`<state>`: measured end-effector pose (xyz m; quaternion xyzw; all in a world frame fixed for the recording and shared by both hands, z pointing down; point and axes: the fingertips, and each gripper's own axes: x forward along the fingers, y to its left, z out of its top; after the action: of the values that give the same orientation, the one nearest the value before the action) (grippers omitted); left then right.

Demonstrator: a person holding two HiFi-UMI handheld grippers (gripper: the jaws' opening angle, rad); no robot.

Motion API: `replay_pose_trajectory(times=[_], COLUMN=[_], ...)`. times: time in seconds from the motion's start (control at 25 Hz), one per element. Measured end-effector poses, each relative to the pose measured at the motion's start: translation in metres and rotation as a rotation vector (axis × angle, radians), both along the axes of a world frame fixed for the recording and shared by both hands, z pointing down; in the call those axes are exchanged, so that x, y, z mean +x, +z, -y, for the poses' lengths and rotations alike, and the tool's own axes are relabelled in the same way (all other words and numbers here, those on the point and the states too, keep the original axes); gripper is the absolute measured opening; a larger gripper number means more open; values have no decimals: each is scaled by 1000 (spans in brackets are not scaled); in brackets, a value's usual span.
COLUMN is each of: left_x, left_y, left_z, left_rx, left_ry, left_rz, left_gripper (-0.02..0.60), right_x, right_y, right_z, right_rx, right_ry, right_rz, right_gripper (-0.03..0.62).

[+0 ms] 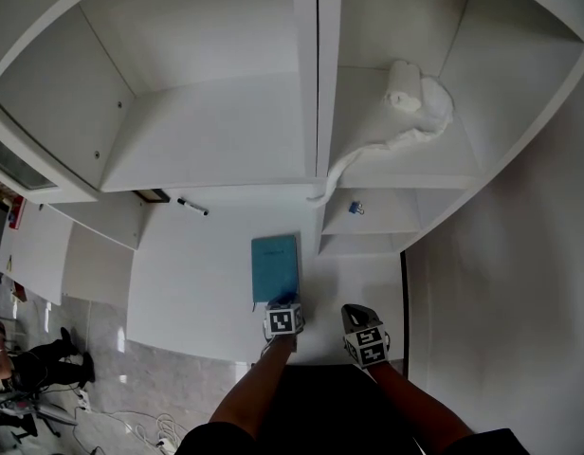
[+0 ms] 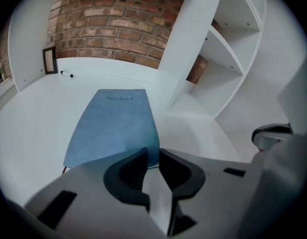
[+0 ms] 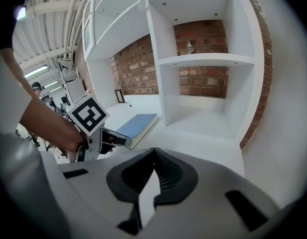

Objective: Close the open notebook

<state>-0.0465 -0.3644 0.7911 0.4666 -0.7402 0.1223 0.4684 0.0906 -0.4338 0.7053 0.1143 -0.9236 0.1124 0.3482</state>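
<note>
Left hand-held gripper (image 2: 152,156), jaws ajar, at near edge of notebook (image 2: 116,123)

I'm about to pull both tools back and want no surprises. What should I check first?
1. Notebook closed, cover lying flat: ok.
2. Left tool jaws slightly apart, not clamping anything: ok.
3. Left tool tips clear of the notebook's near edge: cannot tell.
4. Right tool shut and empty: ok.
5. Notebook fully on the desk, away from its front edge: ok.
</note>
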Motion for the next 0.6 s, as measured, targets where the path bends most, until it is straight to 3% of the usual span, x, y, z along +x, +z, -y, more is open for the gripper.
replay_pose_trajectory(times=[0.24,0.6], left_x=[4,23], left_y=[0,-14], left_z=[2,3], left_rx=[4,91], left_ry=[24,63], left_rz=[-10,-53], left_gripper=[64,63], right_x=[-2,-12], right_y=[1,-17], right_z=[-1,-6], right_rx=[5,-20], right_ry=[-8,-15], right_rz=[-1,71], right_gripper=[0,0])
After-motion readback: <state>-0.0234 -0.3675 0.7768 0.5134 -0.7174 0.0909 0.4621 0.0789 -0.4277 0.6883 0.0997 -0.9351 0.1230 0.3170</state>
